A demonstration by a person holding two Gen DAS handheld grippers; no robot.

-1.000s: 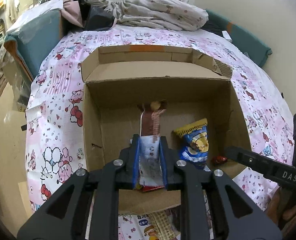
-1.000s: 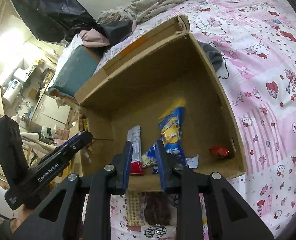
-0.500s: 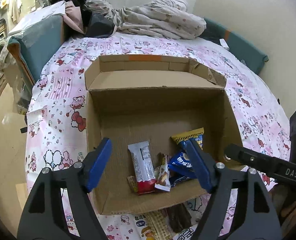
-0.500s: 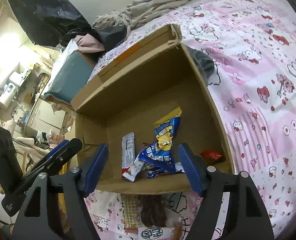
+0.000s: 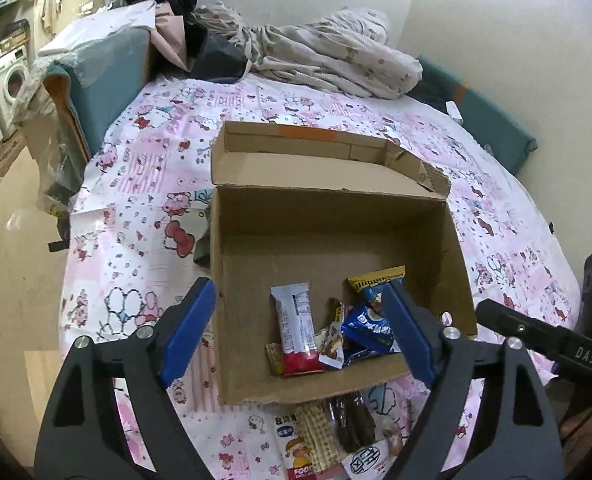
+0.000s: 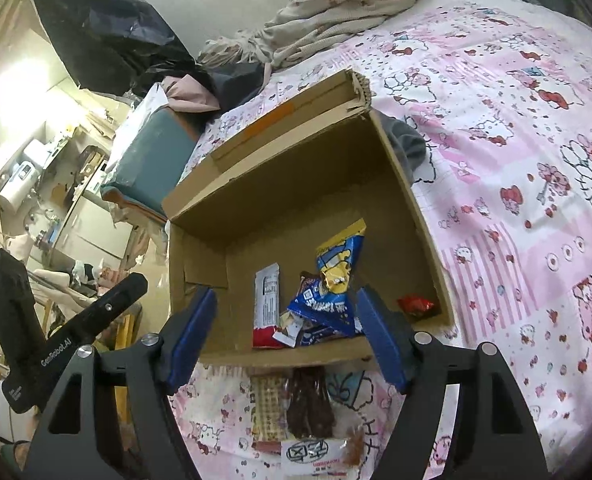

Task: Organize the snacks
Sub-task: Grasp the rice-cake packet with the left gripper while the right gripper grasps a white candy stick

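An open cardboard box point(image 5: 232, 264) point(image 6: 396, 184) sits on the pink patterned bedsheet. On its floor near the front wall lie a white and red bar point(image 5: 296, 328) point(image 6: 266, 304), a blue and yellow packet point(image 5: 370, 322) point(image 6: 336, 276), smaller wrappers, and a red sweet point(image 6: 414, 305) in the right corner. My left gripper point(image 5: 294, 292) hovers above the box front, its jaws opening with nothing between them. Beside it my right gripper point(image 6: 287, 298) stands open and empty. Several more snacks point(image 5: 336, 428) point(image 6: 308, 404) lie on the sheet just in front of the box.
A crumpled blanket point(image 5: 336, 60) is heaped at the far end of the bed. A teal cushion point(image 5: 104, 80) and dark bags stand at the far left. The sheet point(image 6: 516, 160) stretches away to the right of the box. The bed's left edge drops to the floor.
Both grippers opened, let go of the bar and the blue packet, and drew back and up. Those snacks now lie on the box floor.
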